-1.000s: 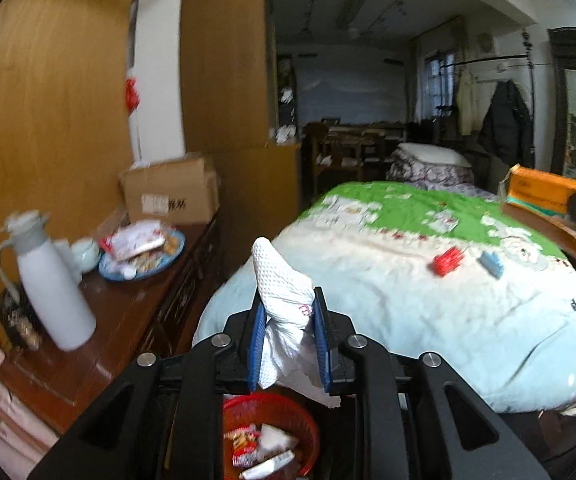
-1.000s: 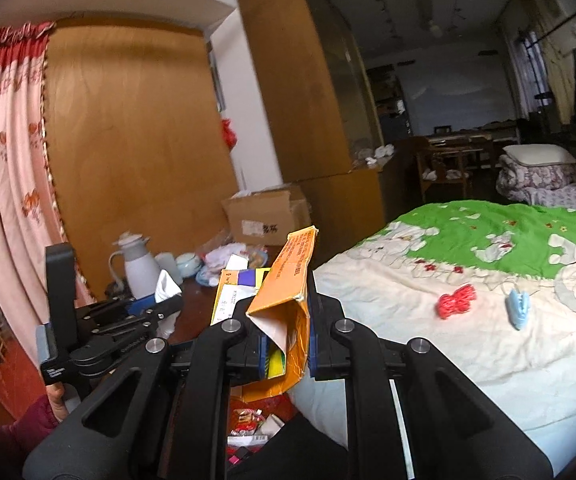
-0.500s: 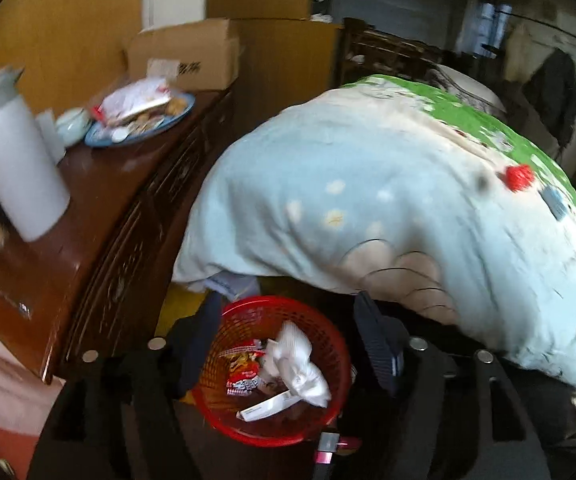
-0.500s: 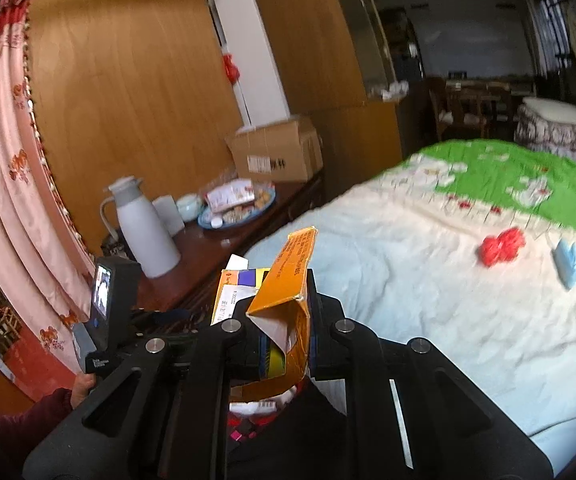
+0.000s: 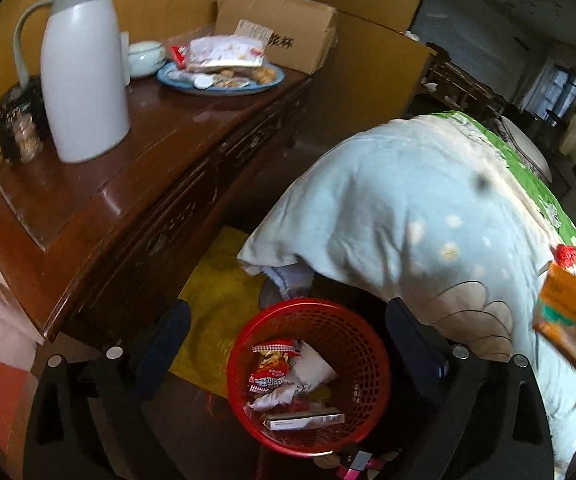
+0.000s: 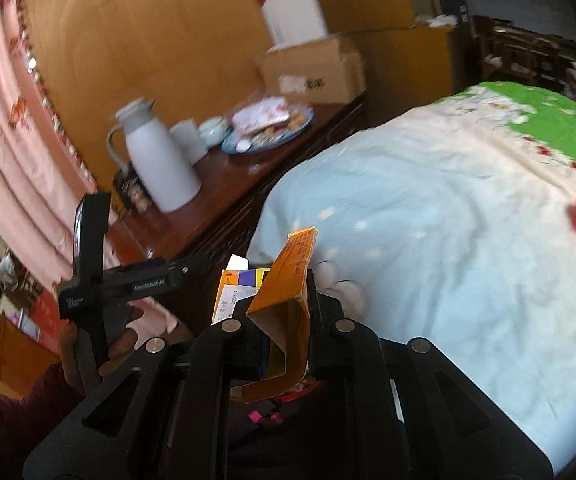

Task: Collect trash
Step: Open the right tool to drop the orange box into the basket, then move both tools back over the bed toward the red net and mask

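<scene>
A red mesh bin [image 5: 362, 354] stands on the floor between the dresser and the bed, holding wrappers, a flat box and a crumpled white tissue [image 5: 308, 368]. My left gripper [image 5: 288, 336] hangs above it, its jaws opening wide with nothing between the pads. In the right wrist view my right gripper [image 6: 284, 320] is shut on a flattened orange carton [image 6: 288, 300]. That carton [image 5: 568, 316] also shows at the right edge of the left wrist view. A hand holds the left gripper's handle [image 6: 92, 280] at the lower left.
A dark wooden dresser [image 5: 100, 184] carries a white thermos jug [image 5: 82, 68], a blue plate of snacks [image 5: 224, 72] and a cardboard box [image 5: 284, 28]. The bed with a pale blue and green quilt [image 5: 428, 208] fills the right. A yellow mat [image 5: 224, 292] lies beside the bin.
My left gripper dropped toward the bin and opened, and the white tissue it held now lies in the bin. My right gripper came lower and tilted down with the orange carton still held.
</scene>
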The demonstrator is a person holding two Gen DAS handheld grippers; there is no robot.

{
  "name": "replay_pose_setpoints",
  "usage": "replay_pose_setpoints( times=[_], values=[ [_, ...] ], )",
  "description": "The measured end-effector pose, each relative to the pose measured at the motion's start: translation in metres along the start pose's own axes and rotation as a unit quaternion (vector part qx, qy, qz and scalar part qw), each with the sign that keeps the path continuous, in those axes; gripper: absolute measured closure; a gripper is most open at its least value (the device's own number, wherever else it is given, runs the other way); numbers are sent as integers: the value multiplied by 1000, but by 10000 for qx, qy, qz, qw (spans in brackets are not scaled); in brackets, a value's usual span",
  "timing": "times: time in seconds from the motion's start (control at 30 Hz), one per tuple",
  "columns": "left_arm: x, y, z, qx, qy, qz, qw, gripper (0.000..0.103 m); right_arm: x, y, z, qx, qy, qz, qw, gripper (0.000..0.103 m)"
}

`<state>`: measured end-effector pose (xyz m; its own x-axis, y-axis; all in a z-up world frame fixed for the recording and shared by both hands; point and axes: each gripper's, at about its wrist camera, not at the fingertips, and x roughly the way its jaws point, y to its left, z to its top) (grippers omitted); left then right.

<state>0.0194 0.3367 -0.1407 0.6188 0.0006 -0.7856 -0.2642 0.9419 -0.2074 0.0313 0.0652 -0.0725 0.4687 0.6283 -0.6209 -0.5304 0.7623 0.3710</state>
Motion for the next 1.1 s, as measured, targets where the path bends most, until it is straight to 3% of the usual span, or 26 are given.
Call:
replay_pose_setpoints(
  times=[0.1,0.13,0.17,0.2,0.53,0.77,1.1],
  values=[
    [6,7,0,-38,0,163,9999,7,30,15,4,-204,323,134,9992,81],
    [7,10,0,-32,-11,219,9998,7,39,18,5,-252,439,131,9986,75],
    [8,12,0,-21,-15,276,9996,7,50,22,6,-268,565,98,9980,59],
    [8,14,0,-14,-12,289,9996,7,55,22,6,-267,583,91,9979,54],
    [0,3,-3,215,-141,307,9992,7,38,21,6,-346,311,-169,9988,54],
    [-31,-30,-3,712,-562,366,9952,7,3,14,7,-208,-91,-274,9994,49],
    [-90,-91,-15,1572,-1334,495,9773,6,-71,4,-5,-51,-914,-472,9947,42]
  ],
)
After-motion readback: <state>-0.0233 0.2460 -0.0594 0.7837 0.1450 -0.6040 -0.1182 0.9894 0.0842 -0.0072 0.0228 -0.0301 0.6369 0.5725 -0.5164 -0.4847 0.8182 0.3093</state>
